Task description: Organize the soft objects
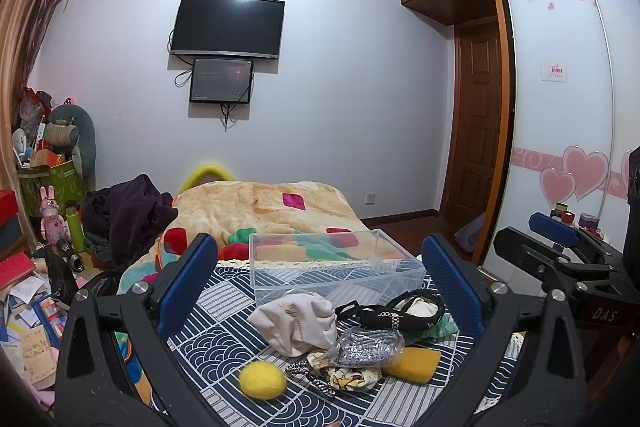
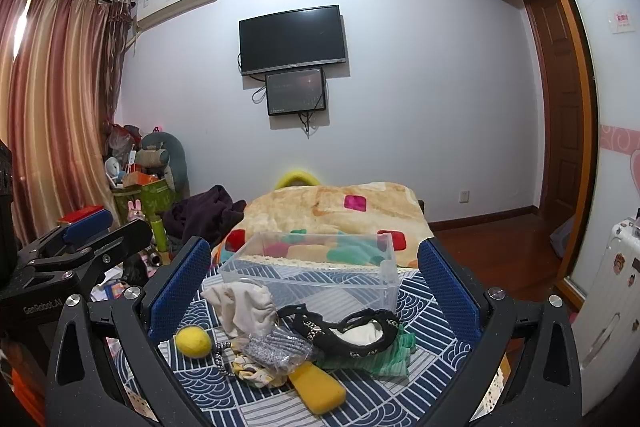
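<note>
A clear plastic box (image 1: 400, 277) (image 2: 390, 281) stands empty on a blue patterned cloth (image 1: 224, 343) (image 2: 436, 307). In front of it lies a pile of soft things: a white pouch (image 1: 298, 319) (image 2: 244, 305), a black strappy item (image 1: 400, 311) (image 2: 344, 331), a silver mesh bag (image 1: 368, 345) (image 2: 276, 347), a yellow ball (image 1: 262, 379) (image 2: 193, 341), a yellow sponge (image 1: 414, 359) (image 2: 318, 389), a green cloth (image 2: 384, 359). My left gripper (image 1: 320, 275) is open and empty above the pile. My right gripper (image 2: 314, 275) is open and empty too.
A bed with an orange blanket (image 1: 256, 207) (image 2: 340, 203) lies behind the box, with dark clothes (image 1: 128, 215) on its left. Clutter and boxes (image 1: 36, 211) fill the left floor. A wardrobe (image 1: 560, 107) and a white suitcase (image 2: 608, 307) stand on the right.
</note>
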`<state>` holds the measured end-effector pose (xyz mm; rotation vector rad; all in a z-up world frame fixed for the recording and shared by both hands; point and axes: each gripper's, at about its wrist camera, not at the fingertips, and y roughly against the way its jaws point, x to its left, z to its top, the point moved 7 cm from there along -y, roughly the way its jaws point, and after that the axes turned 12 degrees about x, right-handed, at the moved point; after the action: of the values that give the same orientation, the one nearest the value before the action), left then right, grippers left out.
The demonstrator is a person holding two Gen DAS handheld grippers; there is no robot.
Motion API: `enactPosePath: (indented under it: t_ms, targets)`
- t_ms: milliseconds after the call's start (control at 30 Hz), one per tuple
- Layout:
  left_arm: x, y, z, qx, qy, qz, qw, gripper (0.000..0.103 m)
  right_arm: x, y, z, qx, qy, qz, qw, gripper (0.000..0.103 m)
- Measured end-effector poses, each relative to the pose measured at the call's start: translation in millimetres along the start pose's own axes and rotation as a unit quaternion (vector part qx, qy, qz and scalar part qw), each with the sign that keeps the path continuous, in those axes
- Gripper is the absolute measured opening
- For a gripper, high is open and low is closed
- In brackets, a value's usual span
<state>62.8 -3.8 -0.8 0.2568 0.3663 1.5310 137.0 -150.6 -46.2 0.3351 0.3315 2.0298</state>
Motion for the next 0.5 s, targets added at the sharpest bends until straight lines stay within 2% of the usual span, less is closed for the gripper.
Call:
enactPosePath:
  t_ms: [500]
  targets:
    - [-3.2, -3.6, -0.6, 0.001, 0.002, -0.001, 1.0000, 0.103, -0.5, 1.9, 0.9, -0.001, 0.000, 0.000, 1.000, 0.103]
